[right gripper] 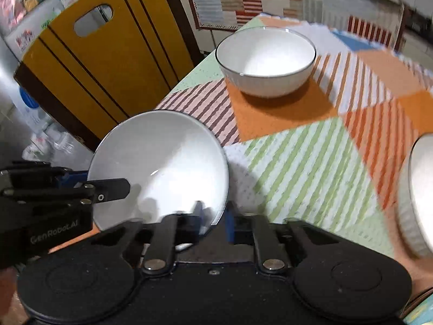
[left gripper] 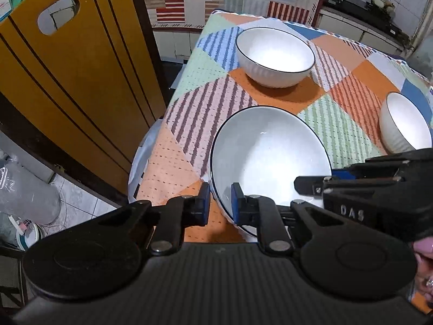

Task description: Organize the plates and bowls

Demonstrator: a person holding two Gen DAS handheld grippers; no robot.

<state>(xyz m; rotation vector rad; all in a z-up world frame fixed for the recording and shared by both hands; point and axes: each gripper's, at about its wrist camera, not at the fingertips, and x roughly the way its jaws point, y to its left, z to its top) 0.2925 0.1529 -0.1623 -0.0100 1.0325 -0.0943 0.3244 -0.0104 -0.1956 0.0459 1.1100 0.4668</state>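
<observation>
A white plate with a dark rim [left gripper: 268, 157] is held tilted above the patchwork tablecloth [left gripper: 189, 124]. My left gripper [left gripper: 220, 203] is shut on its near rim, one blue pad on each side. My right gripper [right gripper: 213, 218] is shut on the opposite rim of the same plate [right gripper: 162, 162]; it shows in the left wrist view [left gripper: 319, 184] at the right. A white bowl [left gripper: 274, 57] stands at the far side of the table and also shows in the right wrist view [right gripper: 266, 62]. A second ribbed white bowl [left gripper: 403, 124] stands at the right edge and shows in the right wrist view [right gripper: 416, 197].
A yellow chair back [left gripper: 81, 62] stands close to the table's left edge and shows in the right wrist view [right gripper: 108, 54]. Clutter and a plastic bag [left gripper: 24, 189] lie on the floor to the left. A counter [left gripper: 365, 13] runs behind the table.
</observation>
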